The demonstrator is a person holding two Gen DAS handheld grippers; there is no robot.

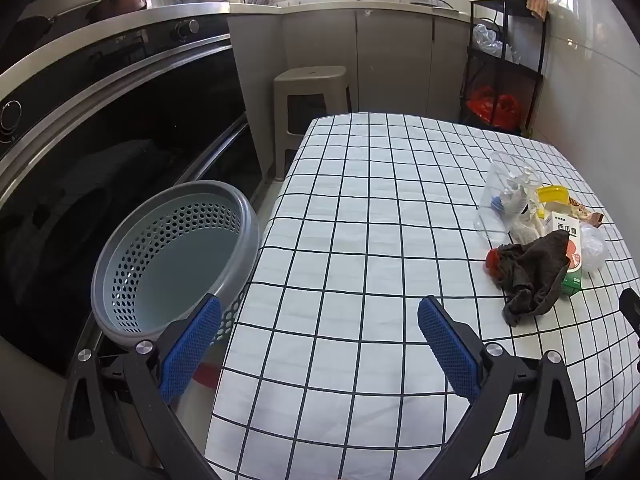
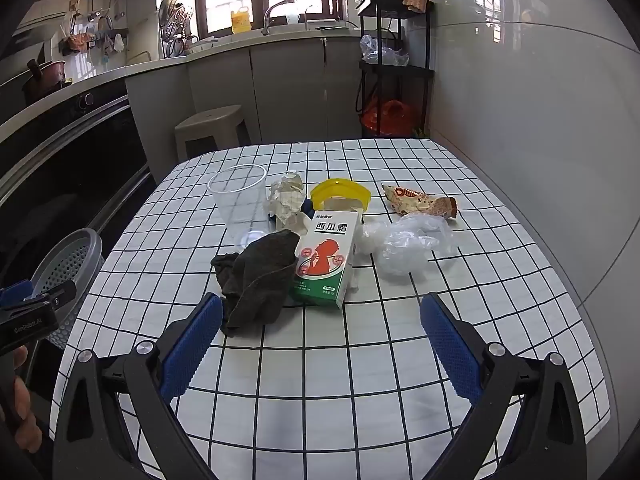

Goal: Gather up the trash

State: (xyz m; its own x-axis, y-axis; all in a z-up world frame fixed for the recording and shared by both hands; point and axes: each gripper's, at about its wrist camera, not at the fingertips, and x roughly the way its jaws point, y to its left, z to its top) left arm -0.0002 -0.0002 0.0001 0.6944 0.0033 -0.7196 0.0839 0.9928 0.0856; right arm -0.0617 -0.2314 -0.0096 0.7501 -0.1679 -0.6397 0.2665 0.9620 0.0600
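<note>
The right tool (image 2: 320,316), spread wide and empty, hung nearest the trash pile (image 2: 320,236) at its twelve o'clock on the table (image 2: 480,320), while the equally wide, empty left tool (image 1: 320,320) faced the basket (image 1: 176,256) at ten o'clock.

Ahead of the right gripper (image 2: 320,340), whose blue pads (image 2: 192,344) look like dimpled rubber on matt black plastic arms, lie a limp, coarse dark cloth (image 2: 260,276), a smooth printed cardboard box (image 2: 326,260), a clear glossy plastic cup (image 2: 240,200), a filmy crumpled plastic bag (image 2: 408,240) and a shiny crinkled wrapper (image 2: 416,200). All rest on a matt checked tablecloth (image 2: 360,380). Left of the left gripper (image 1: 320,344) sits a dull grey perforated plastic basket (image 1: 176,256) beside a glossy black oven front (image 1: 100,160) with brushed metal trim.
</note>
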